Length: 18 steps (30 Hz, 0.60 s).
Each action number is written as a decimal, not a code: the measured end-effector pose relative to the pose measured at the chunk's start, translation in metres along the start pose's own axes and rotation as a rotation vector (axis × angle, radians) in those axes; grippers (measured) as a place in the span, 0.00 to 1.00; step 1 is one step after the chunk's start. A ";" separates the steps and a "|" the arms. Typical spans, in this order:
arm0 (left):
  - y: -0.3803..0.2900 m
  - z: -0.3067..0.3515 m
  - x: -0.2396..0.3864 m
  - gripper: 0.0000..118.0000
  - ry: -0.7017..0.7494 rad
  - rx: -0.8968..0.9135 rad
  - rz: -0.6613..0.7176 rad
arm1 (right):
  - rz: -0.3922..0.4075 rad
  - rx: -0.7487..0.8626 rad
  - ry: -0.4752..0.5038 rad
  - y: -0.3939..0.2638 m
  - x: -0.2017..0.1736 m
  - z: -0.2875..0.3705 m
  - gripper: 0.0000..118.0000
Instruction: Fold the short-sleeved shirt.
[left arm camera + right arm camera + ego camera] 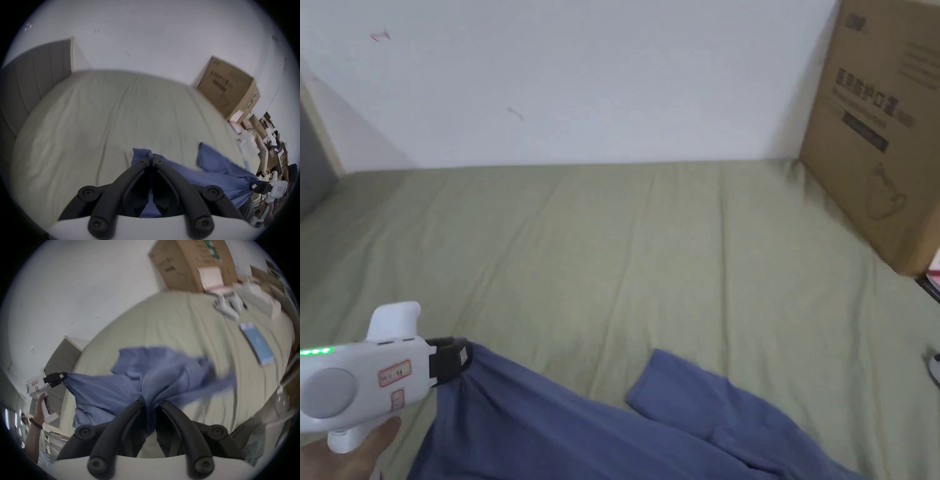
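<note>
A blue short-sleeved shirt [581,431] hangs stretched over the near part of an olive-green bed [650,250]. My left gripper [464,359] is at the lower left of the head view, shut on one edge of the shirt [211,178]; its black jaws [151,160] pinch the cloth tight. My right gripper [151,400] is shut on a bunched part of the shirt [162,374], which fans out from its jaws. One sleeve [669,381] lies on the sheet. The left gripper [62,377] appears farther off in the right gripper view, pulling the cloth taut.
A large cardboard box [881,125] stands at the bed's right, against the white wall. A light blue flat box [254,344] and white devices [227,308] lie on the bed's right side. A grey headboard [32,81] bounds the left end.
</note>
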<state>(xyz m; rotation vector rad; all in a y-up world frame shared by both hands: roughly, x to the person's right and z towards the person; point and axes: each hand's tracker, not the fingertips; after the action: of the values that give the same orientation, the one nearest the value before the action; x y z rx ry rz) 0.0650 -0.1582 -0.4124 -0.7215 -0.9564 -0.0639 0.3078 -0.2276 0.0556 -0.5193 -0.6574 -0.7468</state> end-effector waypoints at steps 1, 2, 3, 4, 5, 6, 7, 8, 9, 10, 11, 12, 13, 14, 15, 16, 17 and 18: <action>0.010 0.024 0.003 0.01 0.004 0.057 -0.006 | 0.038 0.036 0.014 0.011 -0.009 0.010 0.08; 0.020 0.047 0.004 0.01 0.006 0.097 -0.008 | 0.076 0.064 0.030 0.022 -0.017 0.019 0.08; 0.029 0.071 0.004 0.01 0.011 0.143 -0.004 | 0.108 0.090 0.043 0.037 -0.025 0.030 0.08; 0.037 0.091 0.003 0.01 0.011 0.187 0.004 | 0.127 0.118 0.059 0.048 -0.031 0.039 0.08; 0.044 0.112 0.005 0.01 -0.001 0.224 0.000 | 0.142 0.156 0.067 0.062 -0.037 0.048 0.08; 0.052 0.130 0.007 0.01 0.008 0.262 -0.014 | 0.167 0.178 0.078 0.075 -0.042 0.055 0.08; 0.059 0.147 0.009 0.01 0.015 0.296 -0.030 | 0.183 0.206 0.093 0.089 -0.047 0.063 0.08; 0.066 0.162 0.011 0.01 0.016 0.326 -0.042 | 0.198 0.241 0.109 0.102 -0.052 0.069 0.08; 0.073 0.173 0.013 0.01 0.013 0.358 -0.027 | 0.229 0.266 0.117 0.115 -0.060 0.073 0.08; 0.078 0.183 0.015 0.01 0.002 0.381 -0.019 | 0.261 0.280 0.115 0.127 -0.068 0.075 0.08; 0.085 0.193 0.019 0.01 -0.009 0.409 -0.018 | 0.280 0.309 0.122 0.141 -0.079 0.080 0.08; 0.093 0.201 0.024 0.01 0.003 0.435 -0.029 | 0.290 0.325 0.146 0.156 -0.087 0.082 0.08; 0.101 0.204 0.028 0.01 0.019 0.445 -0.041 | 0.299 0.341 0.155 0.170 -0.095 0.083 0.08; 0.109 0.210 0.031 0.01 0.024 0.470 -0.045 | 0.301 0.353 0.162 0.184 -0.102 0.084 0.08; 0.119 0.214 0.033 0.01 0.024 0.484 -0.042 | 0.313 0.366 0.171 0.203 -0.106 0.084 0.08; 0.127 0.217 0.034 0.01 0.023 0.502 -0.037 | 0.324 0.378 0.174 0.217 -0.112 0.084 0.08; 0.138 0.217 0.035 0.01 0.019 0.514 -0.033 | 0.344 0.394 0.174 0.230 -0.120 0.083 0.08; 0.148 0.216 0.037 0.01 0.023 0.524 -0.034 | 0.365 0.402 0.161 0.245 -0.130 0.081 0.08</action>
<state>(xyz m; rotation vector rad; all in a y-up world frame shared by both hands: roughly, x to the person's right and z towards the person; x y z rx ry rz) -0.0165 0.0915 -0.3844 -0.2210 -0.9108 0.1448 0.3918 0.0361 -0.0284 -0.1958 -0.5246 -0.2956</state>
